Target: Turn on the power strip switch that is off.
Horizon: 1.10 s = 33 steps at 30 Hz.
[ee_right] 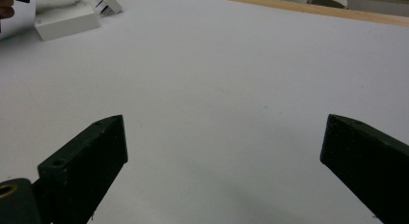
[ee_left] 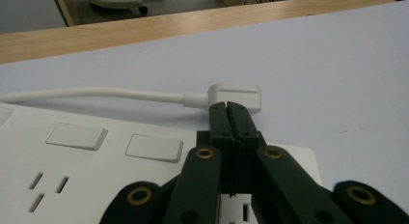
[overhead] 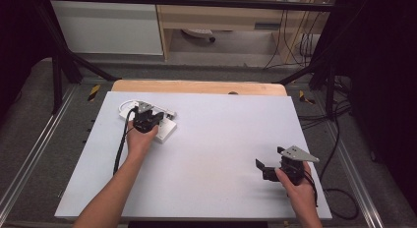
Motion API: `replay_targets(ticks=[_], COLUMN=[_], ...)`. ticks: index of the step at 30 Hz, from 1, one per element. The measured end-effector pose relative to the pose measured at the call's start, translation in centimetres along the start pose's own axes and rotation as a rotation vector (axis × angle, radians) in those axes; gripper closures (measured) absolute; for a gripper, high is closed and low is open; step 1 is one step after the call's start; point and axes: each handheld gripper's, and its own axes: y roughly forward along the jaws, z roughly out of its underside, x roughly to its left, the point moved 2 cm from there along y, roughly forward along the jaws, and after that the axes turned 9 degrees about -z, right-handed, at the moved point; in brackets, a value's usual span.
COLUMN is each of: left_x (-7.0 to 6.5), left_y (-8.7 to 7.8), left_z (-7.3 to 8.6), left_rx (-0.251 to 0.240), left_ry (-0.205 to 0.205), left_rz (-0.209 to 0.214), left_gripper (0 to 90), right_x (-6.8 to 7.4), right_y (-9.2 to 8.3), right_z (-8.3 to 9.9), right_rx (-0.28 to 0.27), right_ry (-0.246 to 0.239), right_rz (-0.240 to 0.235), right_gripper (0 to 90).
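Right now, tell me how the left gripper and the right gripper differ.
The left gripper has its jaws shut together; the right gripper has its jaws spread wide. The left gripper hovers over the white power strip, by its plug; the right gripper faces bare table. Both have black jaws.

Lab recording bay, black frame (overhead: 64, 61) around white table (overhead: 221, 159), floor cables (overhead: 339, 139)
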Motion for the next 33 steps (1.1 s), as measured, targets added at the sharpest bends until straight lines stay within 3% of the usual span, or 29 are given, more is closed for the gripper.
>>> replay_targets(ticks=[33], left_x=[0.23], left_y=[0.31], left_z=[0.38], left_rx=[0.012], left_ry=[-0.006], left_rz=[-0.005], left_gripper=[90.0], right_x=[-0.06], right_y=[-0.03], right_z=[0.02], right_rx=[0.001], right_ry=[-0.002], right_rz=[0.002], right_gripper=[3.1])
